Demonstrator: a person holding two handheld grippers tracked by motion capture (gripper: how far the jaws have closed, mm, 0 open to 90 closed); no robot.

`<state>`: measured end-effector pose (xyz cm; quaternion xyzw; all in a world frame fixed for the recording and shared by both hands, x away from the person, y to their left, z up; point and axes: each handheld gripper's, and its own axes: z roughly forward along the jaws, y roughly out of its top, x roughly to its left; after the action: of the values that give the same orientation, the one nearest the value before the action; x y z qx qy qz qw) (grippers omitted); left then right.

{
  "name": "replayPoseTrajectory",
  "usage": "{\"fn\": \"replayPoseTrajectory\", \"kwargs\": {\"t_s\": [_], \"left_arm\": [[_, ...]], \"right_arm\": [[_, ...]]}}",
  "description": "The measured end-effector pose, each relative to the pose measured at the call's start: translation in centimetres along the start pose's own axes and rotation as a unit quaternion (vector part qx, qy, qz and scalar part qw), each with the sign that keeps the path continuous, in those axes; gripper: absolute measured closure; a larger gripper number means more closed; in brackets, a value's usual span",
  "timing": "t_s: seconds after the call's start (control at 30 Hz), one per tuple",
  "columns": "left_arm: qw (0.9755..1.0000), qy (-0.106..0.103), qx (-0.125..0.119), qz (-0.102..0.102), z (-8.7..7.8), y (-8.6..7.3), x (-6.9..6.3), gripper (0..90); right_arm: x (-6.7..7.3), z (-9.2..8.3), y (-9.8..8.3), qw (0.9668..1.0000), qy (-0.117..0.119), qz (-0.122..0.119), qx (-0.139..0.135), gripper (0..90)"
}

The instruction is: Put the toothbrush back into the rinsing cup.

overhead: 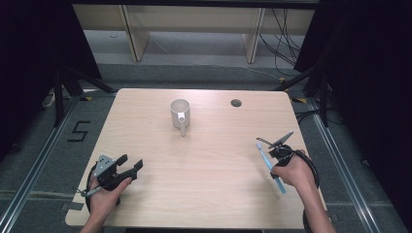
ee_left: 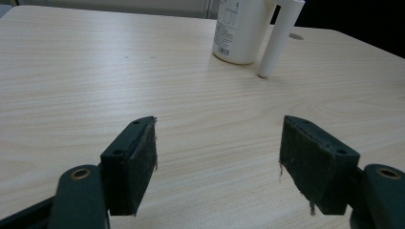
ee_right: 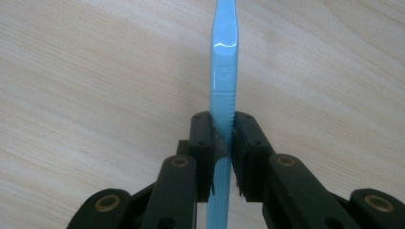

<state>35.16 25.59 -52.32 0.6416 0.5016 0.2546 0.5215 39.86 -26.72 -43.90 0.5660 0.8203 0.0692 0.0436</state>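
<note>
Blue toothbrush stands clamped between the right gripper pads, while the left gripper gapes empty.

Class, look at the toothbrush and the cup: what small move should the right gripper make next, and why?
Probably lift and carry the blue toothbrush toward the white cup. The right gripper is already shut on its handle, the cup stands upright and apart at the table's far middle, and the left gripper rests open, holding nothing.
</note>
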Motion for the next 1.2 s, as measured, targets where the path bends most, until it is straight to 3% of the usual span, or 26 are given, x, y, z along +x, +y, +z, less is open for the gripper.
{"fn": "replayPoseTrajectory", "kwargs": {"t_s": [0.13,0.37,0.47,0.6,0.7,0.73,0.77,1.1,1.13,1.2], "left_arm": [[1.0000,0.001,-0.001,0.000,0.0,0.0,0.0,28.1],[1.0000,0.001,0.000,0.002,0.0,0.0,-0.1,28.2],[1.0000,0.000,-0.001,0.002,0.0,0.0,-0.1,28.3],[1.0000,-0.001,-0.001,0.001,0.0,0.0,0.0,28.3],[1.0000,0.000,-0.001,0.002,0.0,0.0,-0.1,28.3],[1.0000,0.000,-0.001,0.002,0.0,0.0,-0.1,28.3],[1.0000,0.000,-0.001,0.003,0.0,0.0,-0.1,28.3],[1.0000,0.000,-0.001,0.003,0.0,0.0,-0.1,28.4],[1.0000,0.000,-0.001,0.002,0.0,0.0,-0.1,28.4],[1.0000,0.000,-0.001,0.002,0.0,0.0,-0.1,28.3]], "right_arm": [[0.0,-0.2,0.0,1.0000,0.008,0.000,0.004,79.7],[0.1,-0.5,-0.2,0.9998,0.005,0.008,-0.015,79.7],[0.0,-0.5,-0.2,0.9997,0.014,0.007,-0.021,79.7],[0.5,-0.6,-0.2,0.9990,0.014,0.013,-0.039,79.6],[0.4,-0.6,-0.2,0.9979,0.004,0.000,-0.064,79.7],[1.0,-0.8,-0.2,0.9978,0.005,0.030,-0.060,79.6],[0.7,-0.9,-0.2,0.9977,0.004,0.012,-0.066,79.7],[1.1,-1.3,-0.3,0.9932,0.005,0.018,-0.114,79.6],[0.9,-1.4,-0.4,0.9927,0.009,0.006,-0.120,79.6],[1.0,-1.4,-0.4,0.9912,0.008,0.008,-0.132,79.6]]}}
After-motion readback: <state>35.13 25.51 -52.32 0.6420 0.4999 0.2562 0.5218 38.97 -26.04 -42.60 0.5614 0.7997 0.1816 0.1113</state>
